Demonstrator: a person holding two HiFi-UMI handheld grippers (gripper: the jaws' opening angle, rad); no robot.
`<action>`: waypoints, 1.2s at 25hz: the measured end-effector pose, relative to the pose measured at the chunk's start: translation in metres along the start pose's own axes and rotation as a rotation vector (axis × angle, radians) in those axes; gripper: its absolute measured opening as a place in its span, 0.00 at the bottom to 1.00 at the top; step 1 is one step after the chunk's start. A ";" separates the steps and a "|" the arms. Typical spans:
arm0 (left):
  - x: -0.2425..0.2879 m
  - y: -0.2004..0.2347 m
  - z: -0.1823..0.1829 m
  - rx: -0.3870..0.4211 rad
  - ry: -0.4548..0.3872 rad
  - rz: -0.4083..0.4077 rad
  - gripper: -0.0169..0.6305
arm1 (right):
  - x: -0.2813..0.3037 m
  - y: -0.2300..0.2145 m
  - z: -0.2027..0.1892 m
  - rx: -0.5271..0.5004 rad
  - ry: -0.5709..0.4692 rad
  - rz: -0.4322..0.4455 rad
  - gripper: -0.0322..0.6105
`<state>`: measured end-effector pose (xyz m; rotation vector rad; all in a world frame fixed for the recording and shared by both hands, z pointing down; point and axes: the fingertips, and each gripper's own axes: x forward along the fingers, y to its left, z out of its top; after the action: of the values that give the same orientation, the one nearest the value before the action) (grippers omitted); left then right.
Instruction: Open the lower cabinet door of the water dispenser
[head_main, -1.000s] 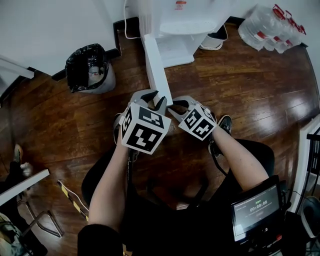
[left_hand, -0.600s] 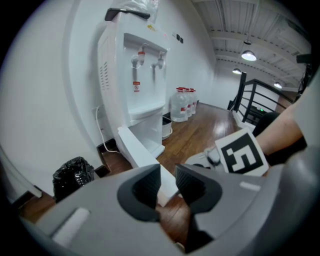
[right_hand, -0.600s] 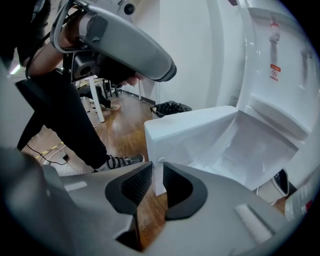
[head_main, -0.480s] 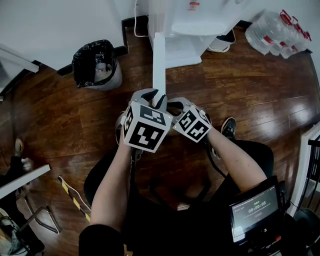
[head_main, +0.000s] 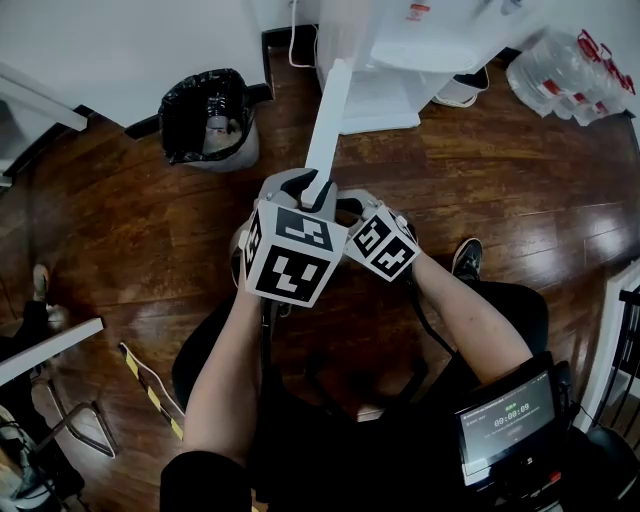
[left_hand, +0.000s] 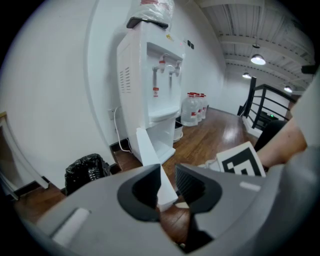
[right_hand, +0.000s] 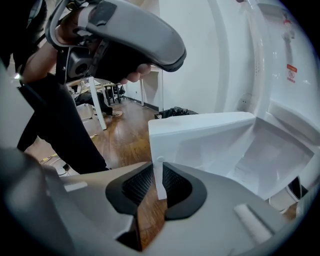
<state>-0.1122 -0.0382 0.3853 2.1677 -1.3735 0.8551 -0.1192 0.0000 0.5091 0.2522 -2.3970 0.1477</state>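
The white water dispenser (head_main: 430, 45) (left_hand: 150, 75) stands against the wall. Its lower cabinet door (head_main: 328, 120) (left_hand: 150, 155) (right_hand: 200, 135) is swung out and shows edge-on in the head view. My right gripper (head_main: 342, 203) (right_hand: 157, 182) is shut on the door's thin free edge, which is pinched between both pads. My left gripper (head_main: 305, 183) (left_hand: 168, 181) sits just beside it at the same edge. The door's lower corner stands in the gap between its jaws, with a sliver of floor showing beside it.
A bin with a black bag (head_main: 208, 125) (left_hand: 85, 170) stands left of the dispenser. Several water bottles (head_main: 570, 60) (left_hand: 195, 107) stand to its right. A cable runs down the wall behind. The person's shoe (head_main: 467, 258) is on the wooden floor. A railing (left_hand: 265, 100) lies farther off.
The door has swung wider. In the head view its edge leaned left before and now leans right. Both grippers have moved along with the free edge, keeping their places on it.
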 end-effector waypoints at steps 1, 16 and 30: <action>-0.003 0.005 0.001 -0.008 -0.004 0.008 0.20 | 0.002 0.001 0.003 0.001 -0.004 0.002 0.15; 0.012 0.057 -0.071 -0.085 0.123 0.077 0.18 | 0.042 0.010 0.039 0.007 -0.053 0.011 0.15; 0.006 0.100 -0.073 -0.162 0.074 0.143 0.18 | 0.061 0.002 0.054 0.009 -0.071 -0.011 0.15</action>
<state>-0.2204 -0.0368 0.4452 1.9162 -1.5199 0.8361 -0.1990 -0.0164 0.5102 0.2787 -2.4654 0.1471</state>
